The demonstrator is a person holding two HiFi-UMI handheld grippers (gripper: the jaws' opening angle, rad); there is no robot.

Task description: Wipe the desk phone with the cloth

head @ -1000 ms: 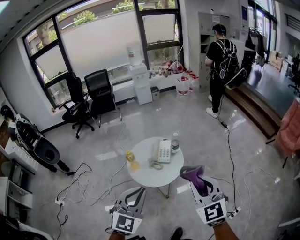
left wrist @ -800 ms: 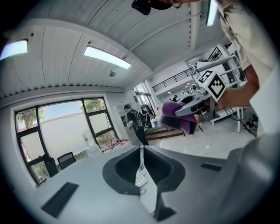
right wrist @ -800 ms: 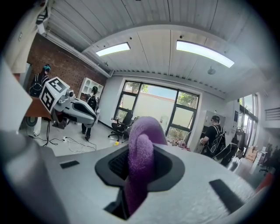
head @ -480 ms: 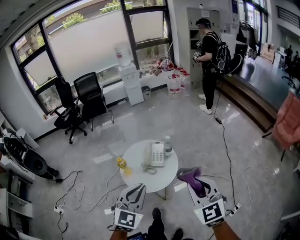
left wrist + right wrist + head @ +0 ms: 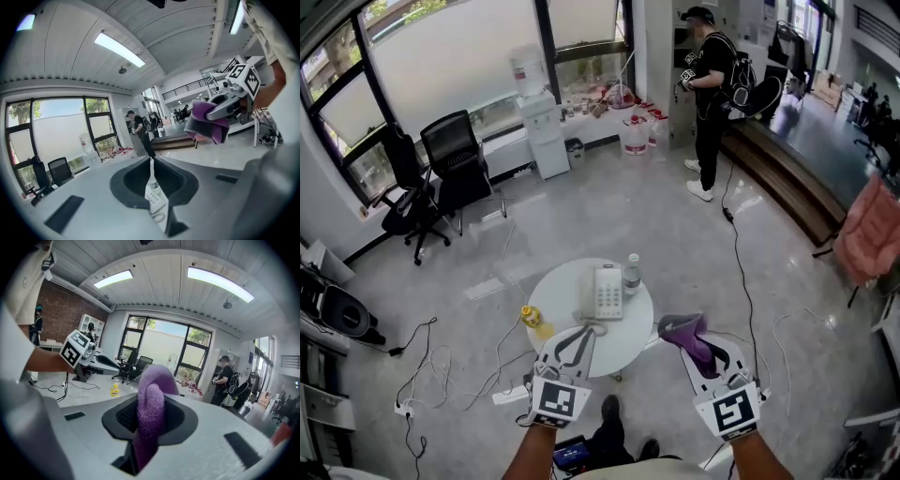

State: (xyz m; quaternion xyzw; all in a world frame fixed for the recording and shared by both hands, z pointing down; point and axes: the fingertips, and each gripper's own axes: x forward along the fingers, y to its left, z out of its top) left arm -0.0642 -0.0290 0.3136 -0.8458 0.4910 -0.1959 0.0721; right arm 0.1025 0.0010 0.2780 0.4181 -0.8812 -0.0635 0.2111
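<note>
The white desk phone (image 5: 607,291) lies on a small round white table (image 5: 567,286), its coiled cord at the near side. My left gripper (image 5: 579,340) is shut with nothing in it, its tips over the table's near edge just short of the phone. Through the slit between its jaws, the left gripper view shows the phone (image 5: 154,200). My right gripper (image 5: 692,343) is shut on a purple cloth (image 5: 682,329), held off the table's right edge. The cloth (image 5: 150,416) stands up between the jaws in the right gripper view.
A clear water bottle (image 5: 631,275) stands just right of the phone. A small yellow bottle (image 5: 528,316) sits on the table's left edge. Cables (image 5: 431,361) trail over the floor. Two office chairs (image 5: 455,159) stand by the window, and a person (image 5: 710,89) stands at the back.
The table and phone have come nearer. Both grippers have moved forward: the left one's tips now reach over the table's edge. The cloth stays in the right gripper.
</note>
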